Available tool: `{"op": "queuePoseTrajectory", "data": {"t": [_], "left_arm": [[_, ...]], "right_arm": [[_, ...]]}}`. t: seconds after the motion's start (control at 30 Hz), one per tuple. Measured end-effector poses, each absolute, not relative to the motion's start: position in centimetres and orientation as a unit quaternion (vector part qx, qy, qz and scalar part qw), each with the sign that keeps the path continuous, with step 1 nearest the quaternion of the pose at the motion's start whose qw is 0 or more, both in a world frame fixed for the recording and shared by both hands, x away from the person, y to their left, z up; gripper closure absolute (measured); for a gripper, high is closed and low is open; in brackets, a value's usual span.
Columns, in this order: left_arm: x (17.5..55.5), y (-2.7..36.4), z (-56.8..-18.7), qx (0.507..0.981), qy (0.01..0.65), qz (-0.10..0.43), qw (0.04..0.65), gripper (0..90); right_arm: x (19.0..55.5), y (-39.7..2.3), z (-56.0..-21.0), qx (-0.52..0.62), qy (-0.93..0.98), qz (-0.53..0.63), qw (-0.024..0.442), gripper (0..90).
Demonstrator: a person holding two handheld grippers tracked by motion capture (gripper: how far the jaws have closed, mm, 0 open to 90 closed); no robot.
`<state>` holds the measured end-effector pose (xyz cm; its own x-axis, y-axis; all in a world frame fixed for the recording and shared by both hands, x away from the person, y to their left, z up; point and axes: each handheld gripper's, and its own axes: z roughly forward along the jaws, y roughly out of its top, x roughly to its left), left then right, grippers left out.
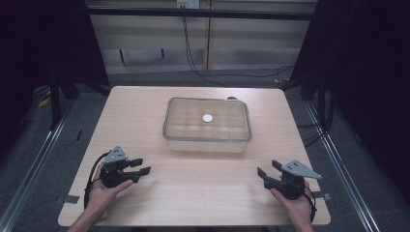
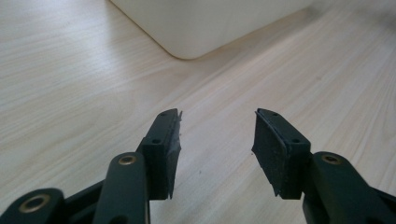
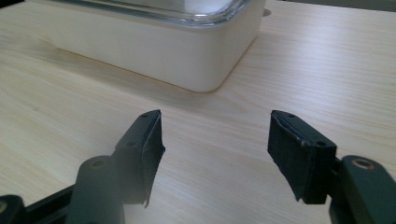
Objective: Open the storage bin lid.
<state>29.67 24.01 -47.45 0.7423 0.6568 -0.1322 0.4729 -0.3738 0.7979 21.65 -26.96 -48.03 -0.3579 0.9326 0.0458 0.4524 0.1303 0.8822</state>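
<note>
**Two grippers held apart, both short of the lidded box**

Two grippers sit low over the near half of the table (image 1: 193, 193), one at each front corner. The left gripper (image 1: 141, 167) has its jaws apart with nothing between them; its own view shows bare wood grain in the gap between the two black pads (image 2: 268, 149). The right gripper (image 1: 268, 169) is likewise spread and empty, its pads (image 3: 299, 154) framing only tabletop. Each is carried in a hand (image 1: 104, 191), and each points inward toward the middle of the table.

From above, the whole layout is readable: the box (image 1: 207, 140) stands at the table's centre, well apart from both tools, roughly midway between them and farther from the person. The gripper views give what the high view cannot: the box's side wall up close. In the left gripper view only a rounded lower corner of the cream wall (image 2: 196, 28) appears at the top, blurred. In the right gripper view the wall and a corner (image 3: 187, 60) are sharper, and the clear lid's rim (image 3: 187, 11) overhangs it.

The high view alone looks down through the lid. Inside, the box is split into a grid of small compartments, and a small round white thing (image 1: 208, 118) appears near the middle of the grid; whether it lies inside or on the lid I cannot tell. The other compartments look pale and uniform, their contents too faint to tell.
</note>
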Motion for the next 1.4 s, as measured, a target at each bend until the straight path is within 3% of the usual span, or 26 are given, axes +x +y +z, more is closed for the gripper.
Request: {"op": "queuePoseTrajectory", "data": {"t": [0.07, 0.1, 0.13, 0.17, 0.27, 0.47, 0.67, 0.87, 1.03, 1.17, 1.23, 1.4], "left_arm": [[29.8, 24.0, -47.4, 0.821, 0.354, 0.090, 0.439, 49.2], [29.9, 24.1, -47.4, 0.819, 0.359, 0.071, 0.442, 41.8], [29.9, 24.2, -47.4, 0.818, 0.361, 0.071, 0.443, 40.5], [29.8, 24.3, -47.3, 0.815, 0.362, 0.074, 0.446, 41.8], [29.9, 24.6, -47.2, 0.810, 0.371, 0.063, 0.451, 33.8], [29.7, 24.4, -46.9, 0.807, 0.370, 0.068, 0.456, 29.2], [30.0, 23.9, -46.6, 0.811, 0.370, 0.068, 0.448, 25.3], [30.3, 23.8, -46.1, 0.808, 0.373, 0.068, 0.451, 25.4], [30.5, 23.6, -45.6, 0.809, 0.370, 0.071, 0.452, 25.6], [31.0, 23.3, -45.1, 0.805, 0.370, 0.082, 0.456, 27.8], [31.4, 23.2, -44.7, 0.807, 0.369, 0.082, 0.454, 34.4], [32.5, 23.2, -44.2, 0.803, 0.377, 0.084, 0.454, 30.3]], "right_arm": [[21.7, -27.0, -48.0, 0.493, 0.699, 0.441, 0.272, 36.7], [21.6, -27.1, -47.7, 0.493, 0.695, 0.446, 0.272, 37.9], [21.6, -27.2, -47.6, 0.490, 0.690, 0.457, 0.274, 38.0], [21.5, -27.3, -47.4, 0.493, 0.684, 0.466, 0.268, 38.0], [21.6, -27.6, -46.8, 0.506, 0.704, 0.437, 0.241, 39.4], [21.4, -28.0, -46.1, 0.507, 0.698, 0.453, 0.226, 31.3], [21.8, -27.8, -45.9, 0.502, 0.700, 0.463, 0.209, 30.3], [22.7, -27.7, -45.3, 0.520, 0.699, 0.441, 0.214, 33.9], [23.8, -27.6, -44.6, 0.518, 0.710, 0.440, 0.182, 33.6], [25.0, -27.3, -43.4, 0.505, 0.720, 0.440, 0.181, 28.6], [25.5, -27.3, -42.8, 0.501, 0.722, 0.441, 0.182, 27.8], [26.8, -27.0, -42.1, 0.496, 0.729, 0.435, 0.183, 23.7]]}}
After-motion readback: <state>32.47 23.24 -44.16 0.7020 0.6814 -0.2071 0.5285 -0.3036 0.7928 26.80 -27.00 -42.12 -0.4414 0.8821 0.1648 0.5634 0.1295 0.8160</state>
